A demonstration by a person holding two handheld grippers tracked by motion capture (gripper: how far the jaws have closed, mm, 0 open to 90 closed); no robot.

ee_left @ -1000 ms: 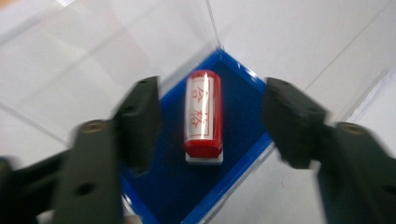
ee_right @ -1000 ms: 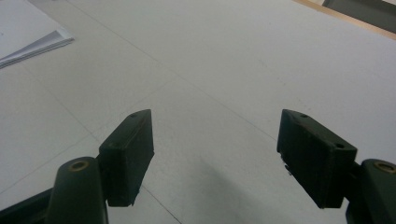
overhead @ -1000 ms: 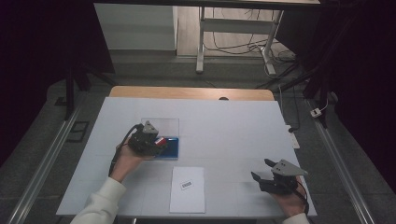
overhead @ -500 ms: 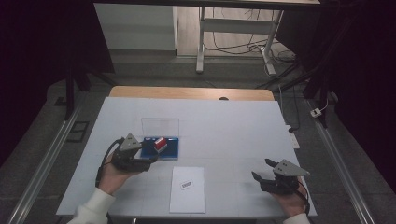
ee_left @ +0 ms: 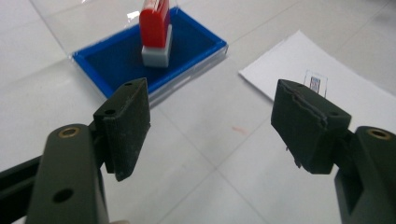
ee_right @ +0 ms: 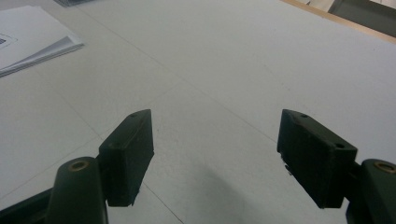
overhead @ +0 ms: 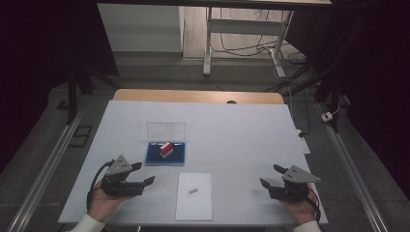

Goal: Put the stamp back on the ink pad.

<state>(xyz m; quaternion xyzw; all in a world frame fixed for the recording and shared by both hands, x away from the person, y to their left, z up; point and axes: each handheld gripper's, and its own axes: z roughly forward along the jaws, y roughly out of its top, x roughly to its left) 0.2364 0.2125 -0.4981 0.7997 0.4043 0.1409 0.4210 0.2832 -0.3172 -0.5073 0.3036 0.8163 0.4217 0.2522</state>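
**Both tools released, stamp on its pad**

Left tool (overhead: 144,174) hangs with jaws wide and nothing between them, having just been opening. Ahead, well apart, the red stamp (overhead: 166,149) stands upright on the blue ink pad (overhead: 151,157). White paper (overhead: 194,196) lies beside it on the desk (overhead: 241,135). Right tool (overhead: 270,176) gapes too, holding nothing.

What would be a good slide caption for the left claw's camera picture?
Open left claw faces a red stamp standing on its blue ink pad, beside white paper.
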